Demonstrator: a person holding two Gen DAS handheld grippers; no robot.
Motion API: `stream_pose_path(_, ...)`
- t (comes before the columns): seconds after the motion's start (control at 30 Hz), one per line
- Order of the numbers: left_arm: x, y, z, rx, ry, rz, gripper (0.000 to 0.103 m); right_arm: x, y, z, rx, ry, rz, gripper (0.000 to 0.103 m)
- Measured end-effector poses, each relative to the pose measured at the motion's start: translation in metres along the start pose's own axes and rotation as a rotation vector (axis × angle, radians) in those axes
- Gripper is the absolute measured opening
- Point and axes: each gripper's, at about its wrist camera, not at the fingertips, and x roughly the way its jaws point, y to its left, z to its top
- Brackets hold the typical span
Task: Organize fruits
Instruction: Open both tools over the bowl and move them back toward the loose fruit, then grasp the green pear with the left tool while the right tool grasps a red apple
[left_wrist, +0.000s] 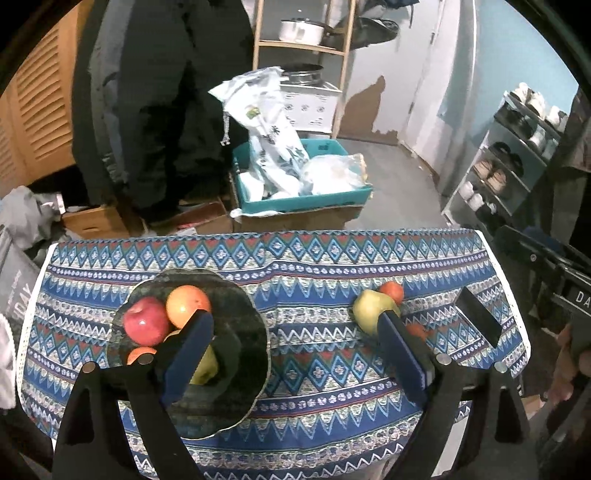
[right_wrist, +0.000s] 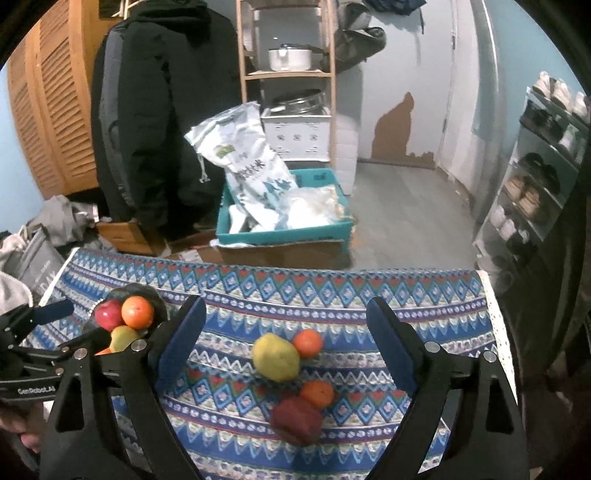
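Observation:
A dark scalloped plate (left_wrist: 251, 350) sits on the left of the patterned tablecloth (left_wrist: 314, 266). It holds a red apple (left_wrist: 146, 325), two oranges (left_wrist: 188, 306) and a green fruit (left_wrist: 205, 369). My left gripper (left_wrist: 295, 321) is open above the plate's right side, with nothing between its fingers. To the right lie loose fruits: a yellow-green one (right_wrist: 275, 356), two oranges (right_wrist: 308, 343) and a dark red apple (right_wrist: 295, 419). My right gripper (right_wrist: 286, 308) stands open over this group without touching it. The plate (right_wrist: 147, 291) also shows at the left of the right wrist view.
Beyond the table's far edge a person in dark clothes (right_wrist: 162, 110) stands beside a teal crate (right_wrist: 284, 232) of bags on cardboard boxes. Behind that is a wooden shelf (right_wrist: 288, 74) with a pot, and on the right a shoe rack (right_wrist: 535, 184).

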Motion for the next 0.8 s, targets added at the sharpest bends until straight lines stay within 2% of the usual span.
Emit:
stream_pose_path(0.27,0.014,-0.017,-0.004,0.037,0.024,-0.013,0.092,0.001,-0.022,-0.013,0.025,0.027,-0.032,0.088)
stream_pose_path(0.8,0.082,-0.022,-0.035,0.049,0.167,-0.005,0.092,0.065,-0.036,-0.083,0.055,0.278,0.013,0.088)
